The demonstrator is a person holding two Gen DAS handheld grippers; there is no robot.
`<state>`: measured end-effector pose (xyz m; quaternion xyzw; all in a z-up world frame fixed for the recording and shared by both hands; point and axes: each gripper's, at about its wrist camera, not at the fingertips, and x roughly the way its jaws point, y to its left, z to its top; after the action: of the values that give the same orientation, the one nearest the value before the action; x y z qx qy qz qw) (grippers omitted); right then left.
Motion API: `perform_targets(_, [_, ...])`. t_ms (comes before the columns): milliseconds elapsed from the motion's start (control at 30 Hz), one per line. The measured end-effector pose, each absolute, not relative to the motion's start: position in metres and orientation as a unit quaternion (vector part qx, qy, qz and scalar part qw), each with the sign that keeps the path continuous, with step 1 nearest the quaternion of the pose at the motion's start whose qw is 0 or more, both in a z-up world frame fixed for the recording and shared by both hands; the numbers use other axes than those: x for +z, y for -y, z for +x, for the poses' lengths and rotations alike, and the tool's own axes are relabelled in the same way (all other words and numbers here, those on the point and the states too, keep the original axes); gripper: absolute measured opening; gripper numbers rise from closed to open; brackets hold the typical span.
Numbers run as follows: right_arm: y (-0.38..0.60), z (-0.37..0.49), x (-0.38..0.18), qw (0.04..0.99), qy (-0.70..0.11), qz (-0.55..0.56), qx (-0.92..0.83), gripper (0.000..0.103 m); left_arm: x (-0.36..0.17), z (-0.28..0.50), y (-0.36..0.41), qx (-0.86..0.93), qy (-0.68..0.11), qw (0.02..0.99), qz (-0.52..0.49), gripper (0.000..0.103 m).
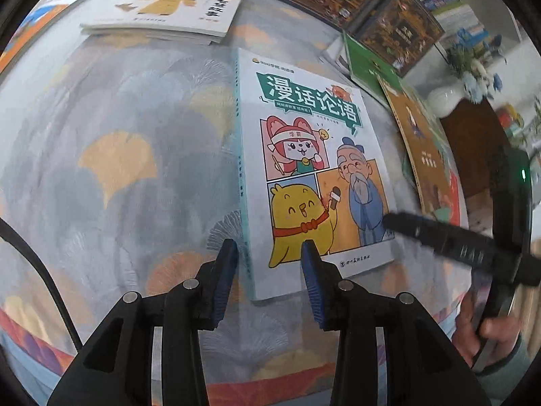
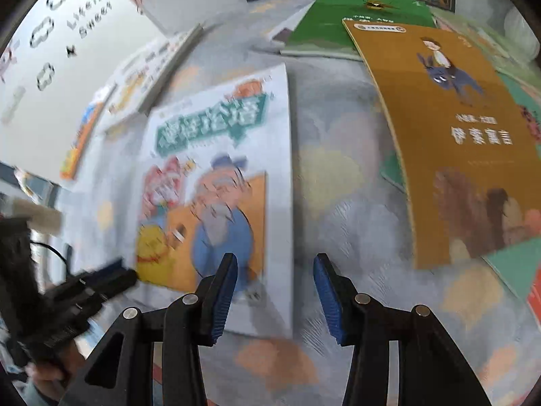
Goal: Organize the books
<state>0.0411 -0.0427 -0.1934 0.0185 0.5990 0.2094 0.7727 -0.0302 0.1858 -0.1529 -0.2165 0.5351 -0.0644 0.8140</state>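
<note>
Comic book (image 1: 314, 176) flat on tablecloth, under left tongs (image 1: 268, 257), nothing gripped

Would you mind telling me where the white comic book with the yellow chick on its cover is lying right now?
The white comic book lies flat on the patterned tablecloth, centre of the left wrist view, ahead of the left tool. The mustard-brown book lies to its right.

Cartoon-cover book (image 1: 314, 172) flat on tablecloth (image 1: 135, 135)
</note>
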Motion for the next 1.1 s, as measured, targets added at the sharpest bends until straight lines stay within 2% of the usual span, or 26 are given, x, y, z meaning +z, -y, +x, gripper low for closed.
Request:
perform_targets(333, [0.027,0.019,-0.194,0.790,-0.563,-0.033,0.243,0.048,-0.150,-0.032,-0.186,-0.059,-0.514,0.820,-0.244,0.035])
perform_targets(533, [0.056,0.021,-0.194,0.776,-0.572,0.051,0.259,0.049,-0.119,-0.039,-0.208,-0.165,-0.429,0.799,-0.388,0.035])
perform_targets(600, [0.063,0.024,-0.196,0.770,-0.577,0.076,0.263,0.049,-0.117,-0.033,-0.203,-0.153,-0.434,0.809,-0.366,0.033])
perform_targets(633, [0.064,0.024,-0.195,0.769,-0.577,0.077,0.264,0.049,-0.119,-0.030,-0.199,-0.139,-0.442,0.816,-0.346,0.025])
perform_targets(700, [0.064,0.023,-0.195,0.770,-0.576,0.072,0.264,0.049,-0.126,-0.024,-0.195,-0.110,-0.458,0.825,-0.312,0.020])
perform_targets(867, [0.058,0.022,-0.195,0.769,-0.572,0.072,0.275,0.058,-0.145,-0.018,-0.205,-0.107,-0.471,0.807,-0.339,0.019])
perform_targets(1033, [0.054,0.022,-0.195,0.772,-0.568,0.069,0.279,0.060,-0.146,-0.019,-0.208,-0.122,-0.451,0.799,-0.377,0.019])
perform_targets(1100, [0.051,0.022,-0.195,0.771,-0.568,0.071,0.280,0.060,-0.155,-0.012,-0.207,-0.104,-0.468,0.795,-0.372,0.019])
